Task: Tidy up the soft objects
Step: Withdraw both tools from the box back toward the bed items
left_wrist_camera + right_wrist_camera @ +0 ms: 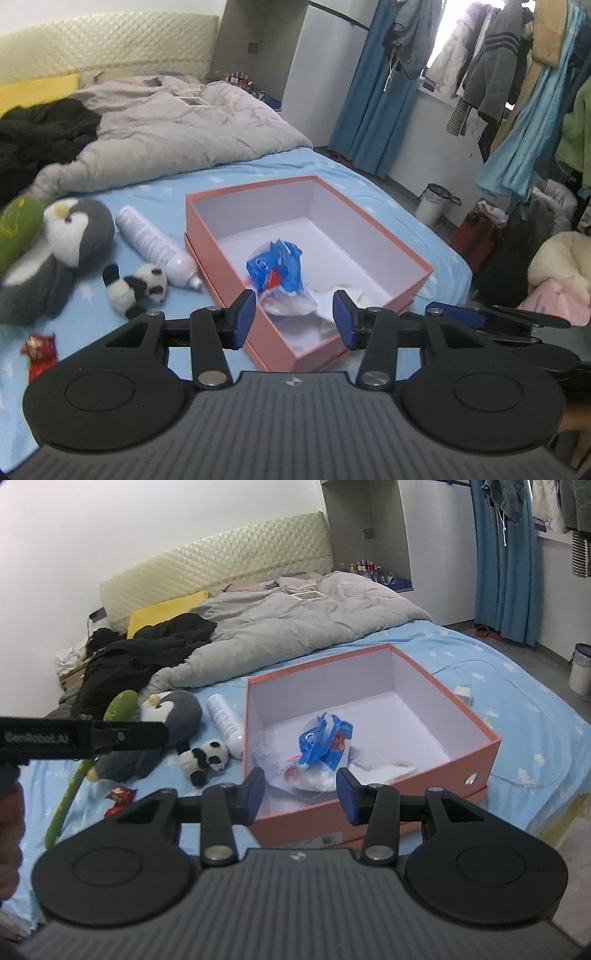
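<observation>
Both pairs of tongs, left (294, 314) and right (301, 792), hover spread wide and empty above the near end of an open orange box (373, 221) on a bed with a blue star-print sheet (155, 192). Inside the box lie a clear plastic bag with blue packaging (277, 273) and a white cloth (384, 770). The soft toys wait outside it, to the left: a grey penguin plush (74, 236), a small panda plush (136, 290) just beside a white bottle (155, 243), and a green plush (120, 705) partly hidden by the left tool in the right view. A red wrapper (38, 349) lies nearer the bed's edge. The risks look modest (everything here is soft or light): a reach for the panda could nudge the bottle into rolling, a shallow pinch on the penguin's fur might slip, and a careless drop could catch the box wall and shift the box on the yielding mattress.
</observation>
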### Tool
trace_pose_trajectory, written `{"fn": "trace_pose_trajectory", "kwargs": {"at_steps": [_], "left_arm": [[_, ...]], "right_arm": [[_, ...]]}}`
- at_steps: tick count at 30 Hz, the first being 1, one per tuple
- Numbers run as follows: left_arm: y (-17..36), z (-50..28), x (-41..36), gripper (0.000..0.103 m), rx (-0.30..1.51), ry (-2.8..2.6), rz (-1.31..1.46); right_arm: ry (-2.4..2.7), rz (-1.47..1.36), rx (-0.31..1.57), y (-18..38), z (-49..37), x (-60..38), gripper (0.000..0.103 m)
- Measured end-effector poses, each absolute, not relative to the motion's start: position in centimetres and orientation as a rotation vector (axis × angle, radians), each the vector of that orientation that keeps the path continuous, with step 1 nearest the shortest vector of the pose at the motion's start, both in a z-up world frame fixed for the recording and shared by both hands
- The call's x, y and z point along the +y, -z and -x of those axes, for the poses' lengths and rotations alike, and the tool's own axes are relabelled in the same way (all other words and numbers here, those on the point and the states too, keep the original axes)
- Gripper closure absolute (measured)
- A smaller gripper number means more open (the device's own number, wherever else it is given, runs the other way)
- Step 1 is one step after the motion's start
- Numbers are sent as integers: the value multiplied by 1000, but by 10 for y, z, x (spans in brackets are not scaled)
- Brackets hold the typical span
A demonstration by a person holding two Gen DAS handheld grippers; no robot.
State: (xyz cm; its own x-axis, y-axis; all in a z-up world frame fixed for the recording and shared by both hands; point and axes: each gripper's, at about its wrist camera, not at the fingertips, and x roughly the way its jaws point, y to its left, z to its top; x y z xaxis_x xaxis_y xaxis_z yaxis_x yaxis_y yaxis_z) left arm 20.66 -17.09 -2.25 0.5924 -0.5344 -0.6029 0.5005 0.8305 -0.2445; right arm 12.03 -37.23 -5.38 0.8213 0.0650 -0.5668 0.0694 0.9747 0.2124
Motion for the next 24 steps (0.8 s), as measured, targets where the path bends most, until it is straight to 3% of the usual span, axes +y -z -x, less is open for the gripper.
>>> {"fn": "trace_pose_trajectory", "kwargs": {"at_steps": [24], "left_arm": [[33,-114,-87,51,718,413,121]], "right_arm": [[-81,-205,603,56,-57,-327,57]]}}
